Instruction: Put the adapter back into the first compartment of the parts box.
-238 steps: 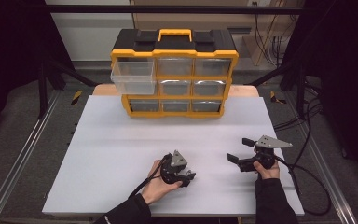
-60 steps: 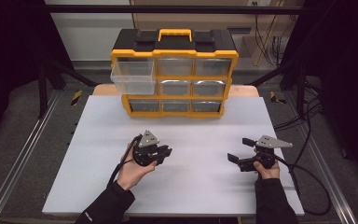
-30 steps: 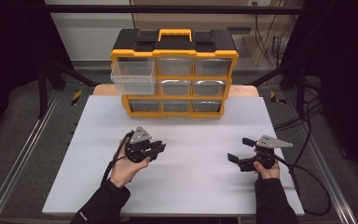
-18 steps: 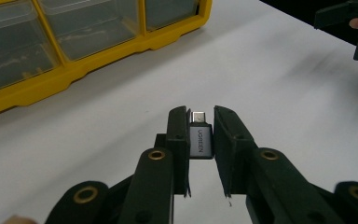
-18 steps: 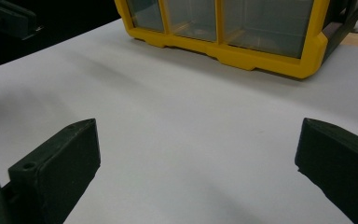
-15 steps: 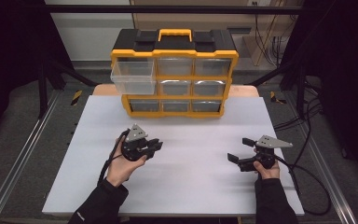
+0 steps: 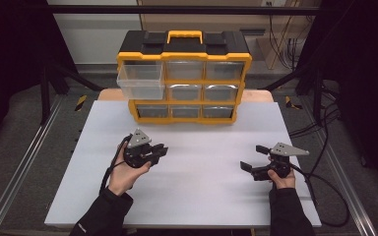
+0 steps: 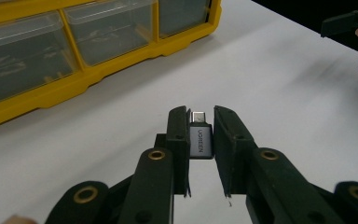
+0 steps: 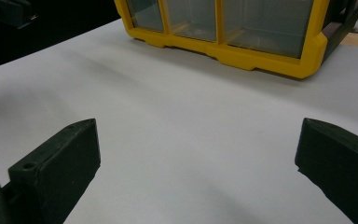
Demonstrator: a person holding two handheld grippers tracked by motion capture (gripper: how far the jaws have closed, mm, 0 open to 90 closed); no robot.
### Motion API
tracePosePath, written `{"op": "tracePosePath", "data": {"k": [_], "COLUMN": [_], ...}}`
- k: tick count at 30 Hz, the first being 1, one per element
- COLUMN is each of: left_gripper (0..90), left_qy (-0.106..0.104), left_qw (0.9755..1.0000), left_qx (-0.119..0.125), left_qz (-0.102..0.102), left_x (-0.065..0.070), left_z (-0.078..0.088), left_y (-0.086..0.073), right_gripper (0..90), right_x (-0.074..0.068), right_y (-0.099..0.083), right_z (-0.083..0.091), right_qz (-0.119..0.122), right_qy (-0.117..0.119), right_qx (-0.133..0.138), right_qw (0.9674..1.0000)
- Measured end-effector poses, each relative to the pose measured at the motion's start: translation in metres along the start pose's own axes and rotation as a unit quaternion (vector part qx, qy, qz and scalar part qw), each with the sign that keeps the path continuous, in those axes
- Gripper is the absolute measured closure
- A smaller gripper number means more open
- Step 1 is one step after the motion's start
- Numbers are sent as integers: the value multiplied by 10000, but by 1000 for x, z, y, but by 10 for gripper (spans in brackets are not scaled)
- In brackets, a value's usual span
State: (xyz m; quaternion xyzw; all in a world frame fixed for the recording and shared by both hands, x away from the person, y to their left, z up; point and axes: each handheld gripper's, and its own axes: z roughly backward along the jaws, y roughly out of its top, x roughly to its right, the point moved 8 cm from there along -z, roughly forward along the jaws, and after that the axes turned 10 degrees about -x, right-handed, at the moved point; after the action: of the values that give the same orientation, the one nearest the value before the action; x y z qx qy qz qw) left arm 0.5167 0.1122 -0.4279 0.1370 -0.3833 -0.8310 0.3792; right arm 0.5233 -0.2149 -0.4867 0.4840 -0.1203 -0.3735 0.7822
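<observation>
A white surface [image 7: 202, 196] fills the middle of the high view, with dark floor on both sides. At its far edge stands a yellow and black organizer [image 7: 184, 78] with three rows of clear drawers and a yellow handle on top. Its top left drawer [image 7: 140, 81] is pulled out toward the near side; the other drawers sit flush.

On the left, a person's left hand [image 7: 123, 172] comes in from the near edge in a black sleeve and holds the left gripper [image 7: 160, 151] near the organizer's left part, a little apart from it, fingers pointing right. In the left gripper view the fingers [image 8: 179, 135] stand narrow and clamp a small grey adapter [image 8: 200, 137] between them. The adapter has a metal plug at its far end and stands out past the fingertips, above the bare surface. The organizer's bottom row of drawers lies to the far left in that view.

On the right, the right hand [image 7: 280, 177] holds the right gripper [image 7: 253, 158] well apart from the left one, low over the surface, pointing left. Its fingers [image 9: 60, 158] are spread wide with nothing between them. A black cable [image 7: 325, 191] trails from it to the near right.
</observation>
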Motion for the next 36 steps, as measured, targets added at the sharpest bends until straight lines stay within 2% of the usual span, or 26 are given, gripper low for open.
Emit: {"op": "tracePosePath", "data": {"k": [18, 36], "left_gripper": [760, 760], "left_qy": [107, 154], "left_qw": [9999, 9998], "left_qx": [53, 115], "left_qz": [38, 13], "left_x": [-11, -14], "left_z": [11, 22], "left_y": [2, 6], "right_gripper": [5, 5], "right_x": [0, 0], "right_y": [0, -1], "right_z": [0, -1], "right_qz": [-3, -5], "right_qy": [0, -13], "right_qx": [0, -27], "right_qw": [10000, 10000]}}
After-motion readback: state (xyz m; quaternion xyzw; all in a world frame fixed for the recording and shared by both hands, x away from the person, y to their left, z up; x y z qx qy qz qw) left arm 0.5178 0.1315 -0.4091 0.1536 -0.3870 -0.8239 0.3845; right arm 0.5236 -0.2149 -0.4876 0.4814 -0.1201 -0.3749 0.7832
